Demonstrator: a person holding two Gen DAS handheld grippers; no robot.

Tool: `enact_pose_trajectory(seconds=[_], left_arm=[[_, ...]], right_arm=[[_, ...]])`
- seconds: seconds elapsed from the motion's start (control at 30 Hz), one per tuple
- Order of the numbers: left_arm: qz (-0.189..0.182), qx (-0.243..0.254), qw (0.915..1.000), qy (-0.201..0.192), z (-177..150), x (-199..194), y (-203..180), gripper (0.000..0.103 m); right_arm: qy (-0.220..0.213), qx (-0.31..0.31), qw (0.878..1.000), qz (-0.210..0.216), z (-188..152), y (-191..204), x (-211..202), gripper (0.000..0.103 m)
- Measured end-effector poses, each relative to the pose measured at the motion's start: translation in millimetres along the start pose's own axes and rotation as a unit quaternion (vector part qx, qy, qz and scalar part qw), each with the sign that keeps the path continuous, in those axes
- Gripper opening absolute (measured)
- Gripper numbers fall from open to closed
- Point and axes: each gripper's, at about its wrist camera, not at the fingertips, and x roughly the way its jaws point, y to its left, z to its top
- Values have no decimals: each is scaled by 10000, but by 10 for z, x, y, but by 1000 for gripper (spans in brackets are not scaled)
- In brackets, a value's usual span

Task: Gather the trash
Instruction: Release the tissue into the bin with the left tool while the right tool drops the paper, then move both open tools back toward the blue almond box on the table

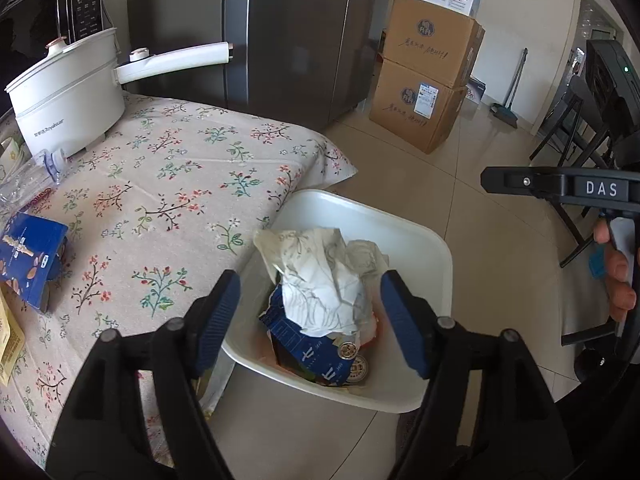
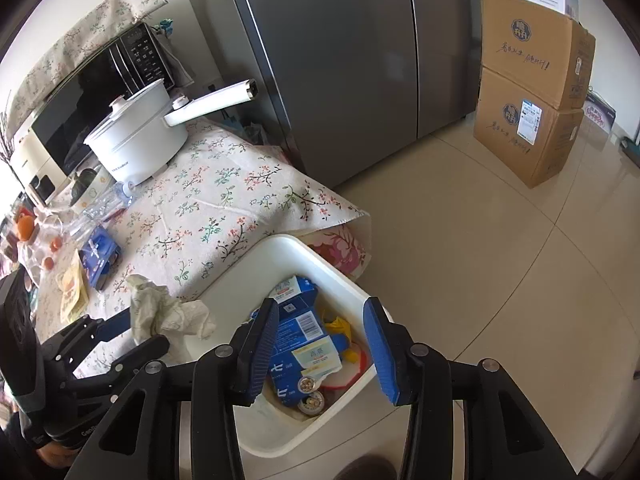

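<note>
The left gripper (image 1: 310, 320) hangs over the white bin (image 1: 438, 248), its blue pads apart. The crumpled paper (image 1: 320, 276) sits between the fingers (image 1: 224, 304) in the left wrist view, but neither pad presses on it; whether it is still in the air or already resting on the rubbish cannot be told. In the right wrist view the same paper (image 2: 168, 312) shows at about nine o'clock from the bin, just ahead of the left gripper's tips (image 2: 132, 332).

The right gripper (image 2: 322, 344) also stands spread over the bin (image 2: 280, 248), with nothing between its pads. Below it lie blue cartons (image 2: 298, 320), a yellow wrapper (image 2: 338, 326) and small round foil lids (image 2: 310, 394). On the flowered tablecloth (image 1: 168, 184), at nine o'clock from the bin, a blue box (image 1: 32, 256) remains.
</note>
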Motion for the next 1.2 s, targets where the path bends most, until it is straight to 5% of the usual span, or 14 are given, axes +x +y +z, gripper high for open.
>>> enact_pose_trajectory(seconds=[0.43,0.8,1.2], left_arm=[[627,-127,9975,308,-139,-189,370,85],[1087,-682,9917,120,-253,-552,891,98],[1363,-1453,9799,-79,-312,-941,1451,100]], right_arm=[[30,-49,10000,21,20,85,27,66],[-71,-89,9999,108,79,288,21,78],[-152,-487,9982,300,206,910,116,83]])
